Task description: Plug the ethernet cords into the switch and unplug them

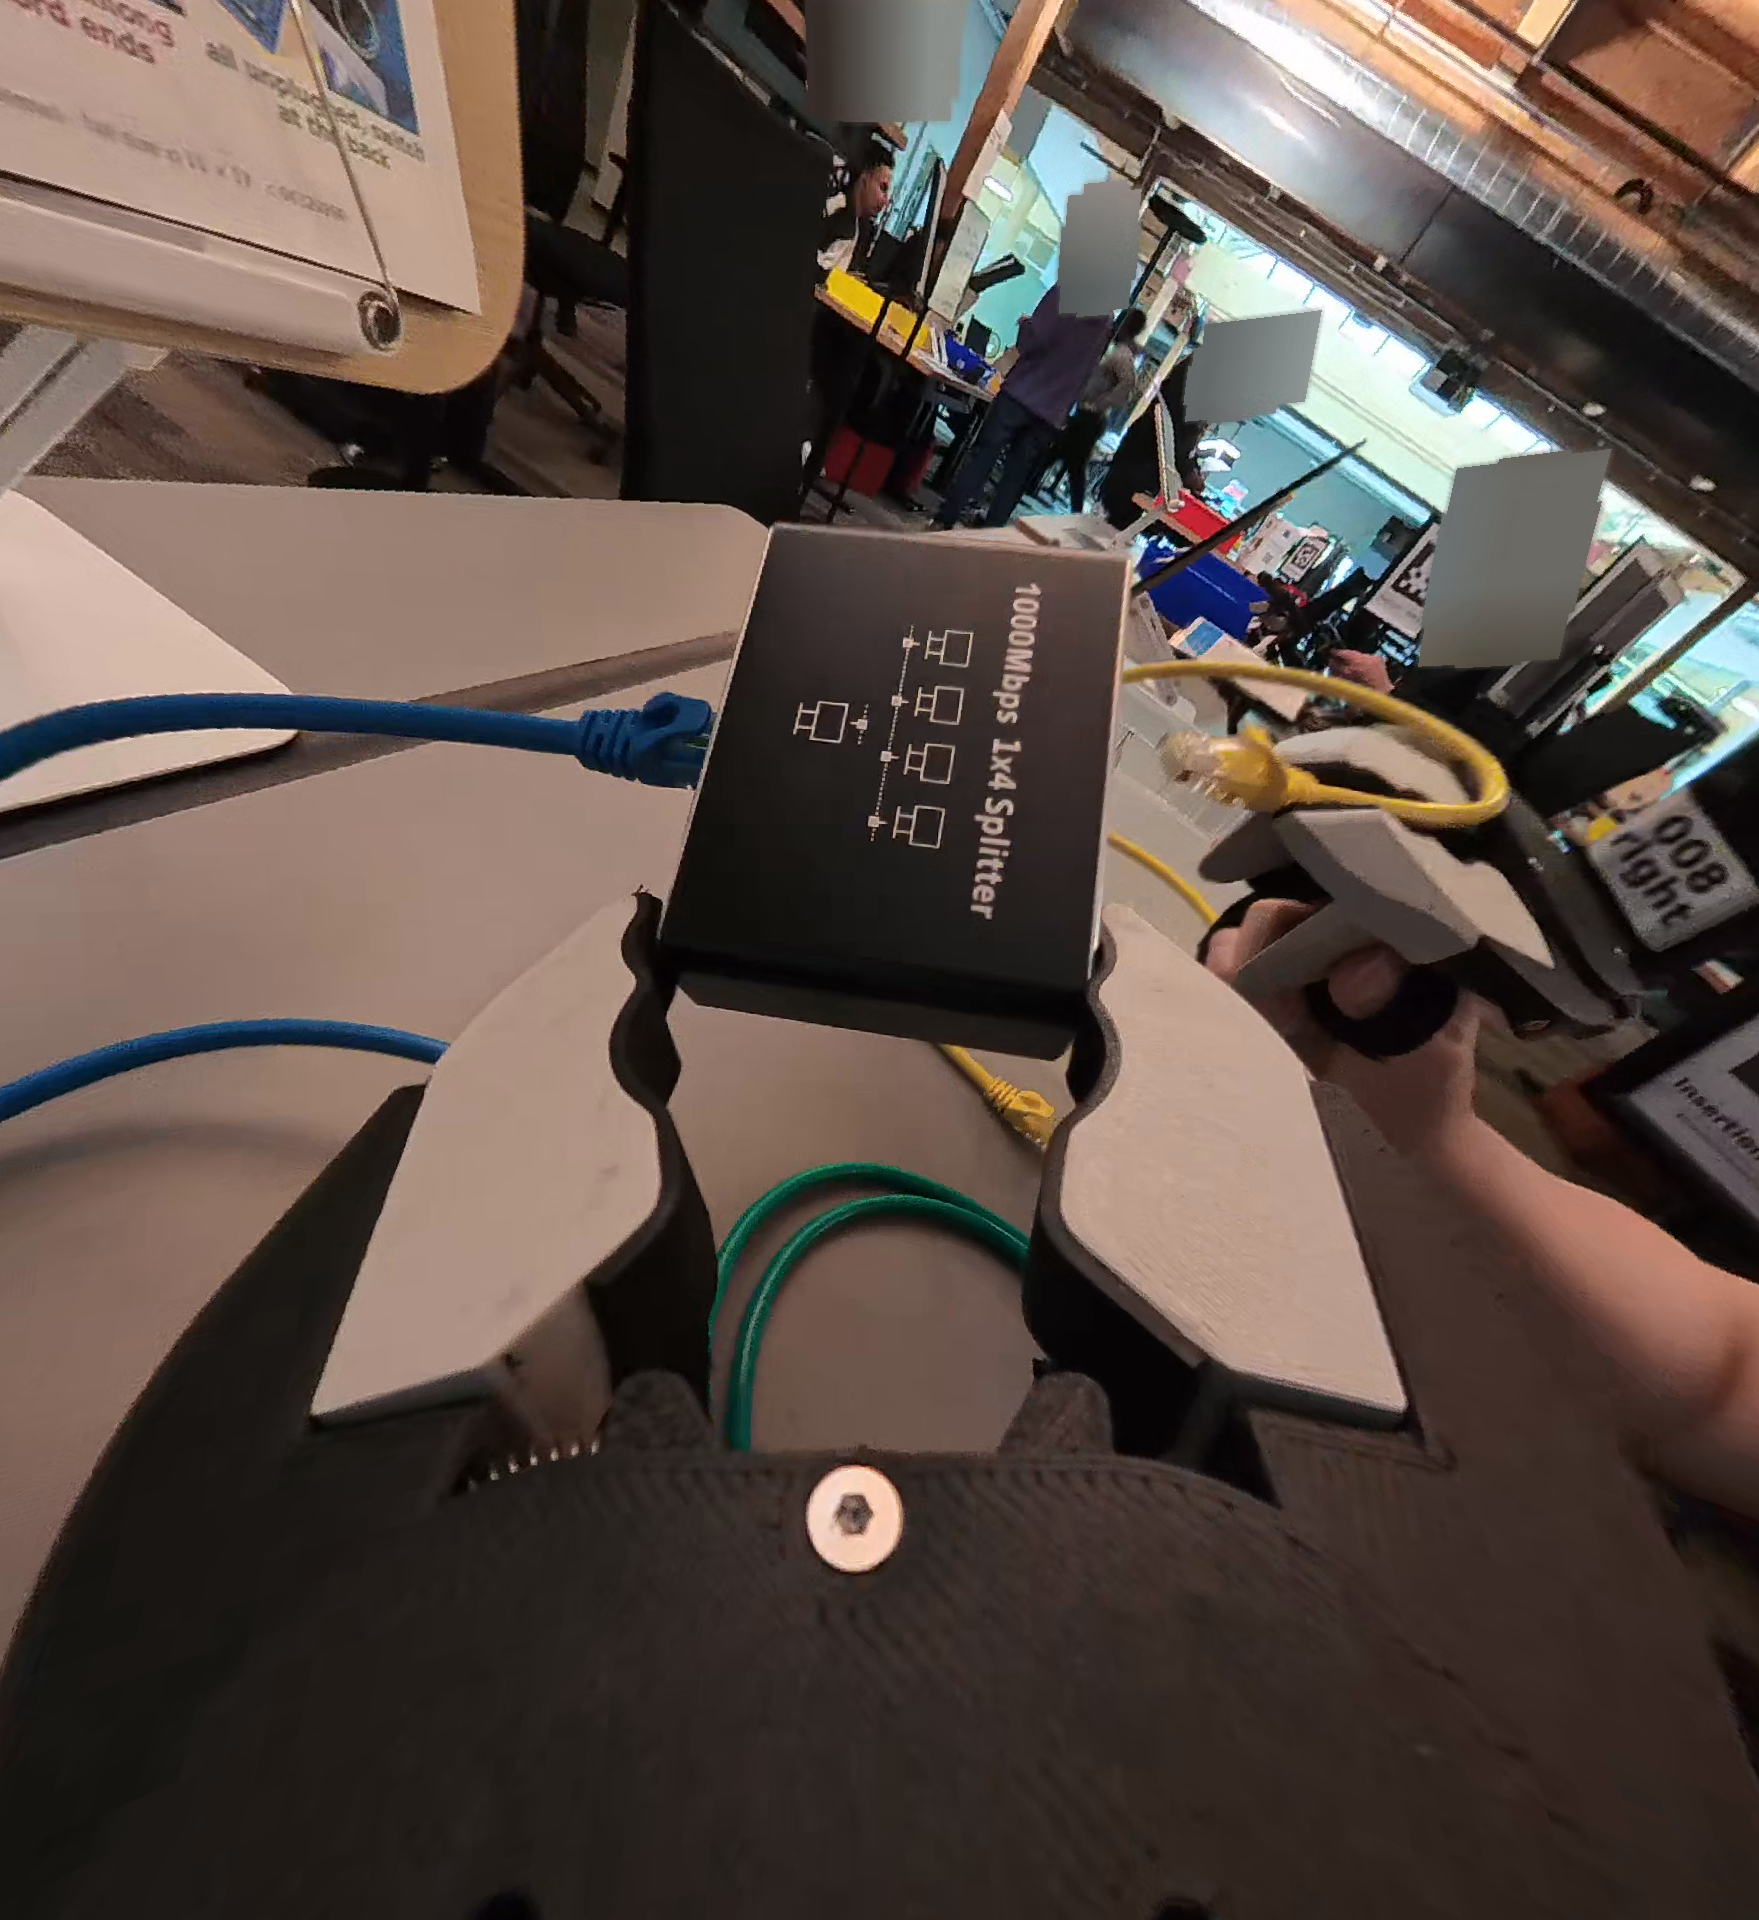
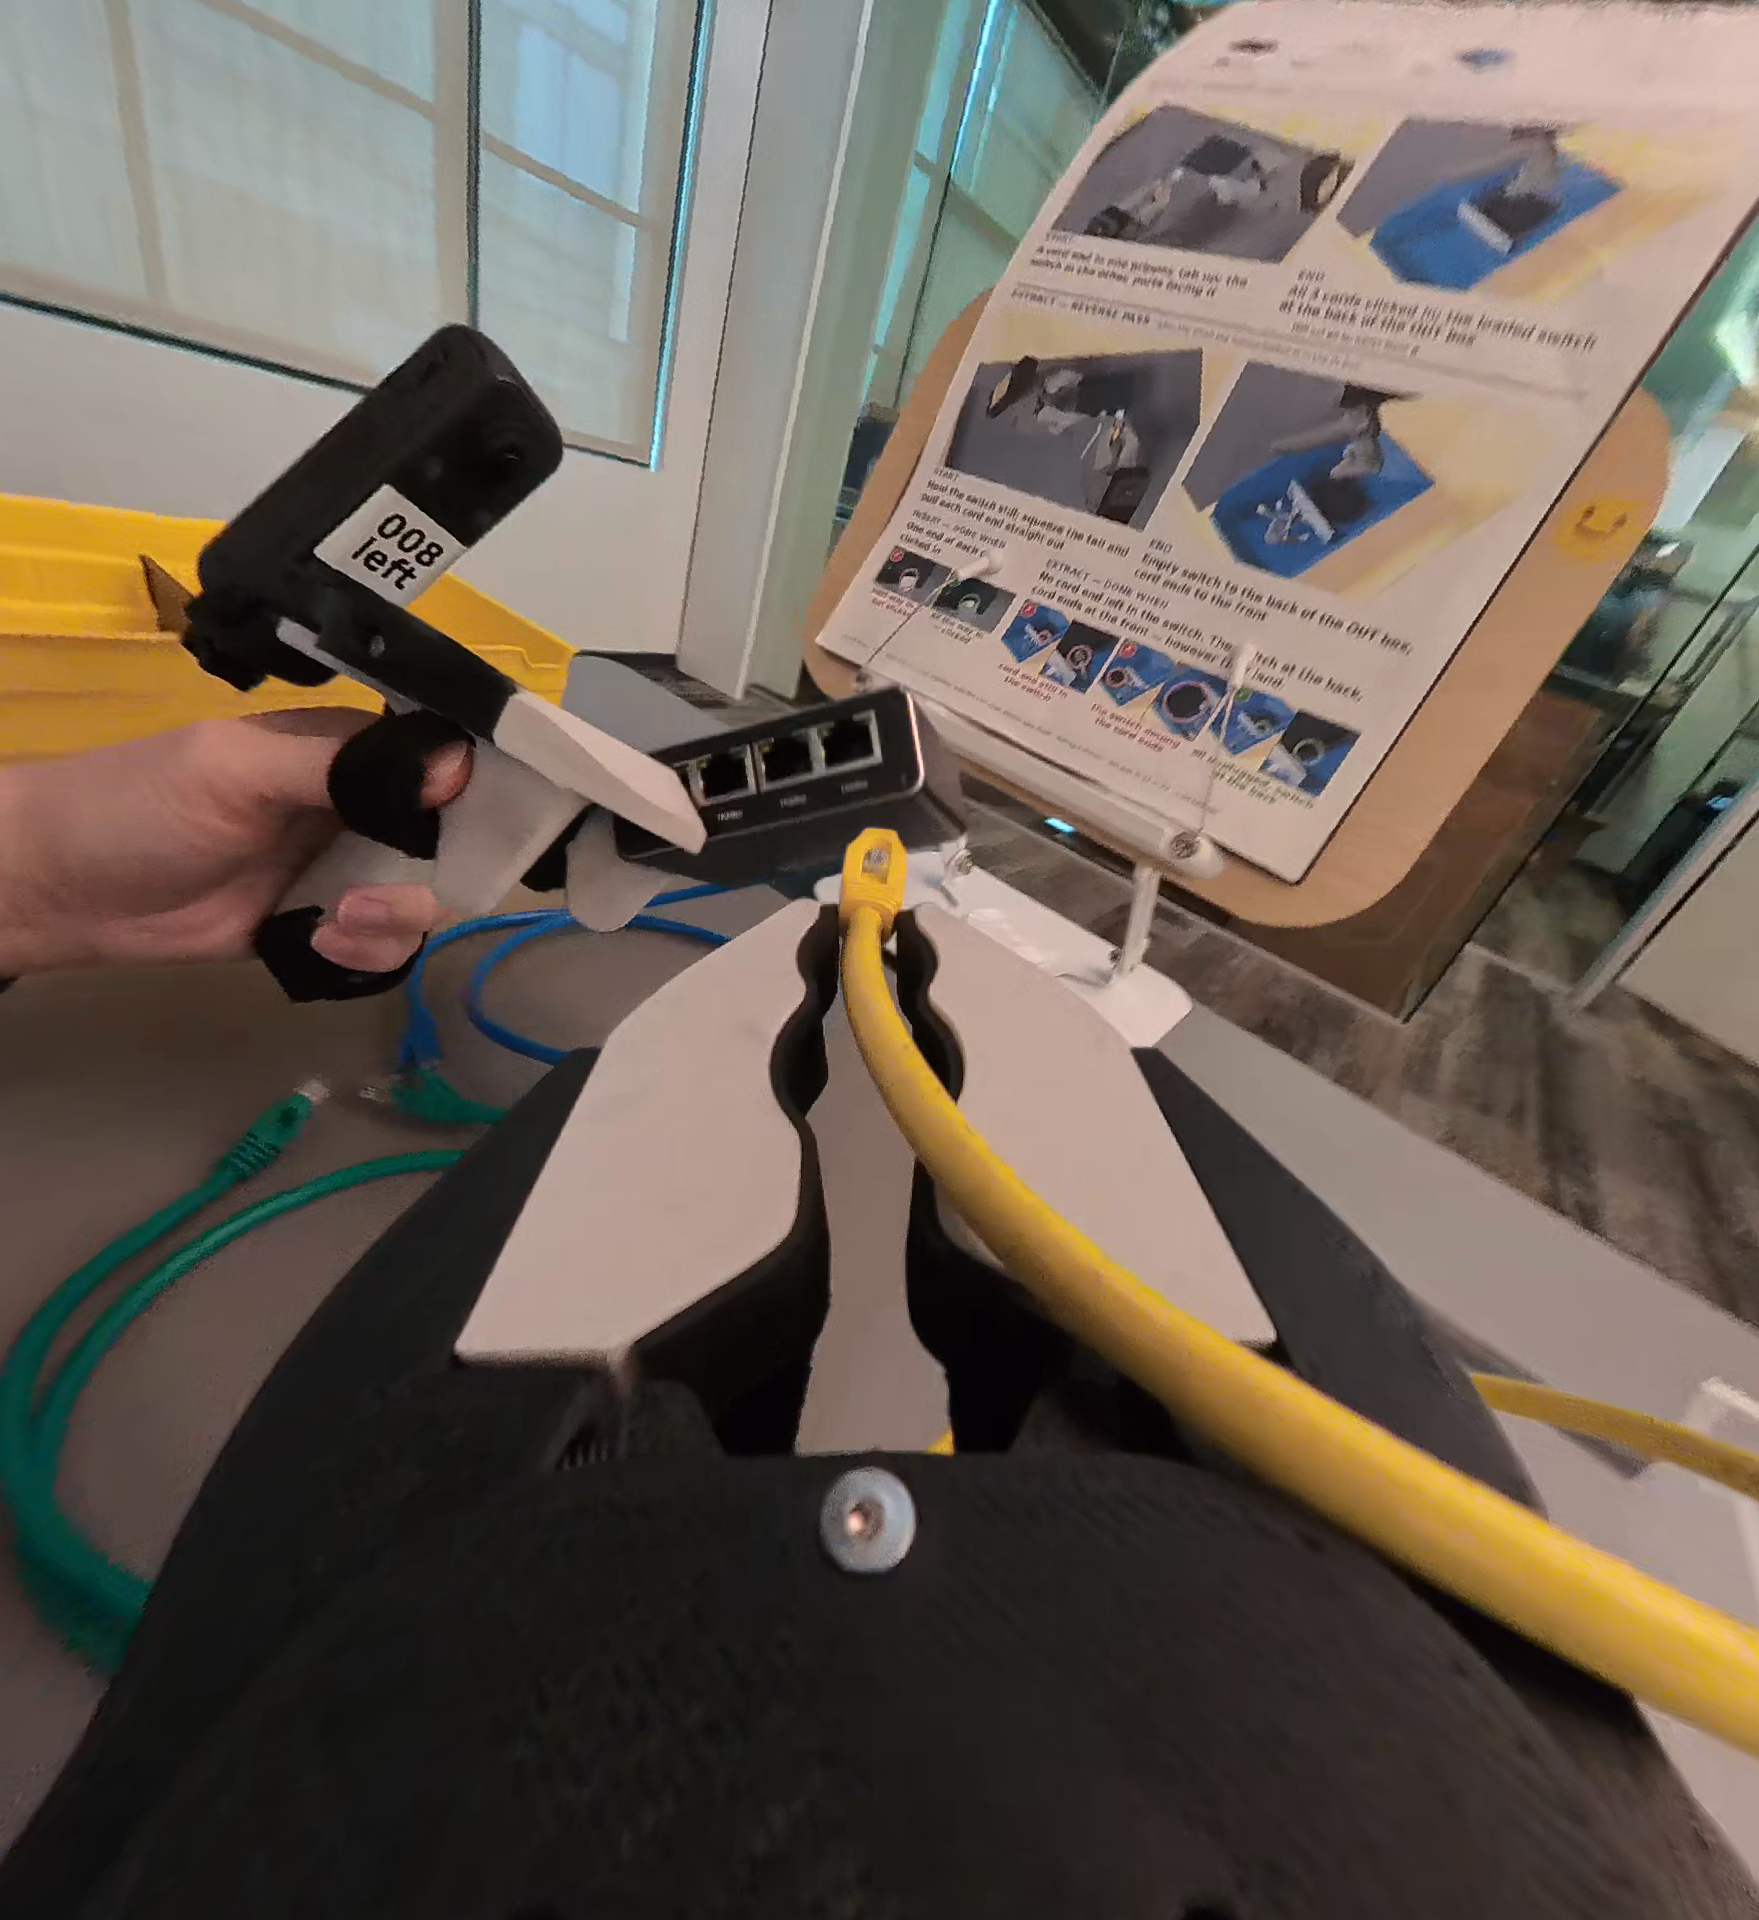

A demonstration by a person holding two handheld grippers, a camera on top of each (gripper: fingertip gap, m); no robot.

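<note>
The black switch (image 1: 896,769) is clamped at its near end between the left gripper (image 1: 870,987) fingertips, lifted above the grey table (image 1: 283,935). A blue ethernet cord (image 1: 636,732) is plugged into its left side. The yellow ethernet cord (image 2: 870,873) is pinched behind its plug by the right gripper (image 2: 859,925), just short of the switch ports. A green cord (image 2: 127,1278) is left lying on the table below. An instruction board (image 2: 1218,436) is stood ahead; a busy workshop is seen behind.
</note>
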